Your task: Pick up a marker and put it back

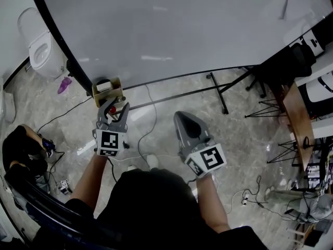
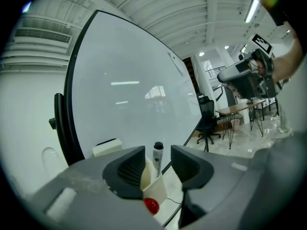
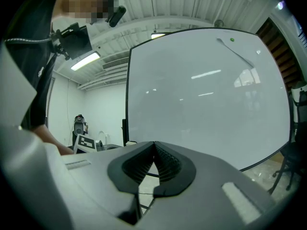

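Left gripper [image 2: 157, 153] has its jaws spread wide, gripping nothing. The marker [image 2: 158, 160] stands upright in the cream holder [image 2: 154, 187] right in the gap, with its long axis vertical, black cap pointing to 12 o'clock and both pads clear of it. In the head view the holder sits at the whiteboard's [image 1: 171, 30] lower edge, 12 o'clock of that gripper. Right gripper [image 3: 154, 152] is pinched shut, empty

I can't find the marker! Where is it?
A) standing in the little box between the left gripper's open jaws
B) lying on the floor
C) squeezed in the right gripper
A: the marker stands upright in the box, between the left gripper's parted jaws.
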### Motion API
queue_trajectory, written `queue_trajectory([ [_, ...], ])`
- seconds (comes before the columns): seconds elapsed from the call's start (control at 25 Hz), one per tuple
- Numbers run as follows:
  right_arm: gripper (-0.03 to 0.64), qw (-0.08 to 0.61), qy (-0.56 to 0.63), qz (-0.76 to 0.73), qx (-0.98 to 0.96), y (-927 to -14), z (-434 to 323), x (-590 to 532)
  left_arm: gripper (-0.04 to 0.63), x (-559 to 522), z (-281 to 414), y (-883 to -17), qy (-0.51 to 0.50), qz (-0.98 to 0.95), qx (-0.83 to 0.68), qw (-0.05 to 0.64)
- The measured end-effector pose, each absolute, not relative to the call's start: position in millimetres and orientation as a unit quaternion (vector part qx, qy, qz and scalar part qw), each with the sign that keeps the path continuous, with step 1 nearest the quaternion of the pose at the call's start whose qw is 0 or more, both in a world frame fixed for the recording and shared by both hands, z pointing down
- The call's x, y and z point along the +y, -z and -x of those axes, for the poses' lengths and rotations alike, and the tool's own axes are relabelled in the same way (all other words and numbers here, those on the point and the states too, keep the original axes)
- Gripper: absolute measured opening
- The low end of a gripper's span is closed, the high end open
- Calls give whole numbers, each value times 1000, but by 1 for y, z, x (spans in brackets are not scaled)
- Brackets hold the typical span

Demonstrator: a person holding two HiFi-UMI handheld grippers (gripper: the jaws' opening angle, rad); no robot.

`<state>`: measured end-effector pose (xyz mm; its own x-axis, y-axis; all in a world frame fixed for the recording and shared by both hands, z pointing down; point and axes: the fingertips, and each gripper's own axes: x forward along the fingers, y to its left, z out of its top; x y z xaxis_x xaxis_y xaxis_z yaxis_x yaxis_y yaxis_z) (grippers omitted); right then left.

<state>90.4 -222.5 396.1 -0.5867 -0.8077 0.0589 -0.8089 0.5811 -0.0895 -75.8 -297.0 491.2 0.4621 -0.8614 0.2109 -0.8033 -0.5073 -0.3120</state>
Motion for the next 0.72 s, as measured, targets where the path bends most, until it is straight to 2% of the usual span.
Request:
queue_trajectory([
  [0.2, 9, -2, -49, -440, -896, -391, -79, -218, 153, -283, 84, -468, 143, 848, 505, 81],
  [0.48, 9, -11, -39, -415, -909, -384, -56, -210, 5, -253, 101, -433, 100, 842, 524, 77],
  [0.72, 9, -18, -32, -394, -918, -377, -35, -199, 3, -220, 122, -403, 43, 832, 550, 52],
])
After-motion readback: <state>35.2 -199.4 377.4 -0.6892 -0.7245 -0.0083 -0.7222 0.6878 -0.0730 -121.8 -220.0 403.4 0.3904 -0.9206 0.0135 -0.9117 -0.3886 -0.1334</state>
